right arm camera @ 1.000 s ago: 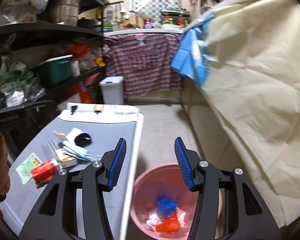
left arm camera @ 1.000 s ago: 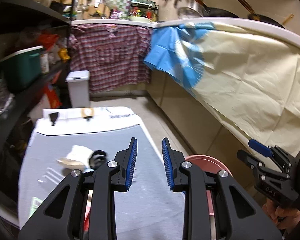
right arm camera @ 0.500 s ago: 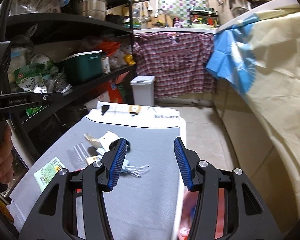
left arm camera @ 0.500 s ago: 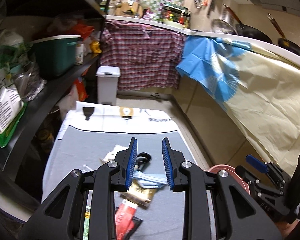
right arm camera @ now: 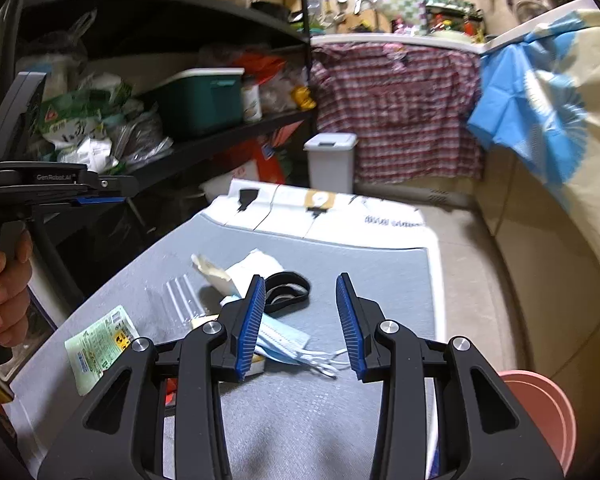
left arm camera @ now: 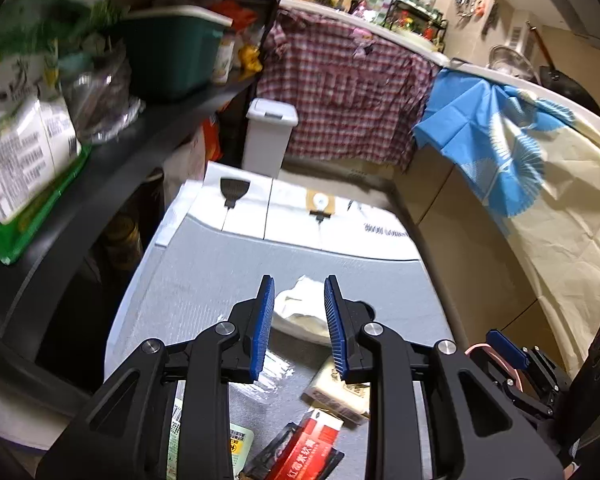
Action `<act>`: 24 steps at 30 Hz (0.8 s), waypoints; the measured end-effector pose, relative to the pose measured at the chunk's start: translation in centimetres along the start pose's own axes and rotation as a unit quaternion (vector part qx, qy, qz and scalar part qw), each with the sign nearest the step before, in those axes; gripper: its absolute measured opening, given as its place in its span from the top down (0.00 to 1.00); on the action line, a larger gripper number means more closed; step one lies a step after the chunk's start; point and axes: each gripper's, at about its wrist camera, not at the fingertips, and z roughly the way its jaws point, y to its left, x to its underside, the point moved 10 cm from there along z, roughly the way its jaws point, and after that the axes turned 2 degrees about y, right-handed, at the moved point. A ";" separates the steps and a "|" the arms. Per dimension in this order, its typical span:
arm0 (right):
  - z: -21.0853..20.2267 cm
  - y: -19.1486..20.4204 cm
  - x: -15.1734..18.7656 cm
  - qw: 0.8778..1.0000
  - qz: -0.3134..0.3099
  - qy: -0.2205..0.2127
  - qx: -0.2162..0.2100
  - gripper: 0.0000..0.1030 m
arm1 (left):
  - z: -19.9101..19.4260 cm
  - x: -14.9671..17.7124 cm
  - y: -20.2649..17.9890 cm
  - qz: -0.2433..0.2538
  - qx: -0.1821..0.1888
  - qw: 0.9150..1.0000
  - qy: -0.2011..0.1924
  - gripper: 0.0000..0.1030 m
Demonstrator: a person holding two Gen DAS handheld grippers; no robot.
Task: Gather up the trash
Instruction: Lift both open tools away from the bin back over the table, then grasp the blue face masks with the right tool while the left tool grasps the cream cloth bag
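Trash lies scattered on the grey table top (right arm camera: 380, 280): a crumpled white paper (left arm camera: 300, 308), a black ring-shaped piece (right arm camera: 288, 292), a blue face mask (right arm camera: 284, 344), a beige packet (left arm camera: 340, 392), a red packet (left arm camera: 312, 444), a green-labelled packet (right arm camera: 100, 344) and a clear wrapper (right arm camera: 176, 296). My left gripper (left arm camera: 299, 280) hovers open above the white paper, touching nothing. My right gripper (right arm camera: 300, 278) is over the mask and the black piece; its jaws are closing with nothing pressed between them. The pink bin (right arm camera: 540, 412) stands on the floor by the table's right side.
A black shelf rack (right arm camera: 220, 140) full of bags and a green box runs along the table's left. A white pedal bin (right arm camera: 330, 156) stands behind the table. Cloth-draped counters (left arm camera: 560, 220) line the right side, across a narrow floor strip. A hand (right arm camera: 4, 280) holds the left gripper.
Both grippers swung left from the pink bin to over the table and dipped towards the trash. The right jaws have narrowed. The left jaws keep the same gap.
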 end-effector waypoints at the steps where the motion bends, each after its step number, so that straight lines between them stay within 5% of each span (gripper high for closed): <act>1: 0.9 0.1 0.3 1.000 -0.003 0.007 -0.003 0.62 | 0.6 0.3 0.2 -0.005 0.002 1.000 0.007 0.75; 4: 2.7 0.4 1.0 0.999 -0.007 0.030 -0.017 0.62 | 2.5 1.1 0.5 -0.020 0.004 0.999 0.028 0.74; 11: 5.7 1.4 2.2 0.996 -0.016 0.068 -0.051 0.50 | 6.6 3.0 0.4 -0.049 0.008 0.996 0.070 0.52; 24: 9.8 2.8 4.8 0.986 -0.030 0.137 -0.088 0.42 | 11.2 5.8 0.4 -0.118 0.033 0.984 0.132 0.49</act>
